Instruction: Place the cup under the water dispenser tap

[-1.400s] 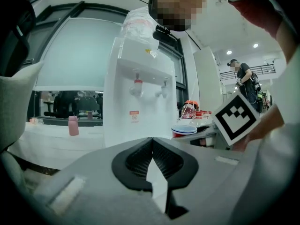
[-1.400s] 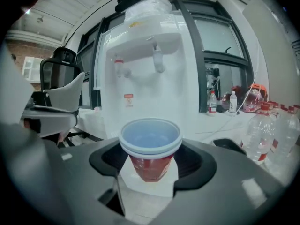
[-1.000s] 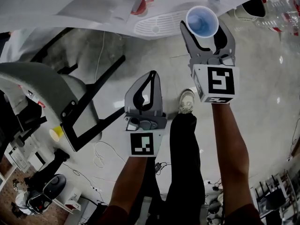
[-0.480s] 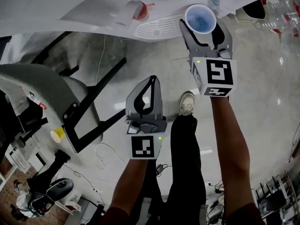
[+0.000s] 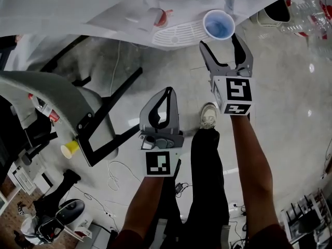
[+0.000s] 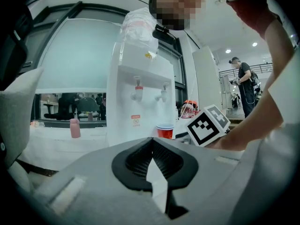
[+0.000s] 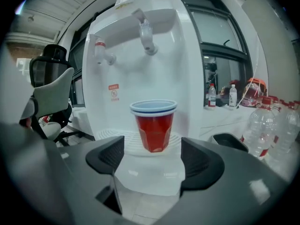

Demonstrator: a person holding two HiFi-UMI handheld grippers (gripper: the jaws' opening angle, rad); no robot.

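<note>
The cup (image 7: 153, 124), red with a pale rim, stood upright on the white tray (image 5: 176, 35) of the dispenser (image 7: 140, 69). A tap (image 7: 147, 33) hung at 12 o'clock above it. A second tap, with a red top, sat at 10 o'clock from the cup.

The right gripper (image 5: 222, 47) had just been opening its jaws. They stood wide apart and released, and nothing was pressed between the pads. In the right gripper view the cup showed through the gap, beyond the jaw tips and clear of both. In the head view it lay at 12 o'clock from that gripper, just past its tips.

The left gripper (image 5: 167, 95) hung at 7 o'clock from the right one, well apart from the tray. Its jaws were clenched together on nothing. In its own view the dispenser rose at 12 o'clock, with the cup at its foot.

A grey chair (image 5: 49, 98) lay at 9 o'clock in the head view. Clear bottles (image 5: 310, 8) stood at 2 o'clock on the glossy floor.
</note>
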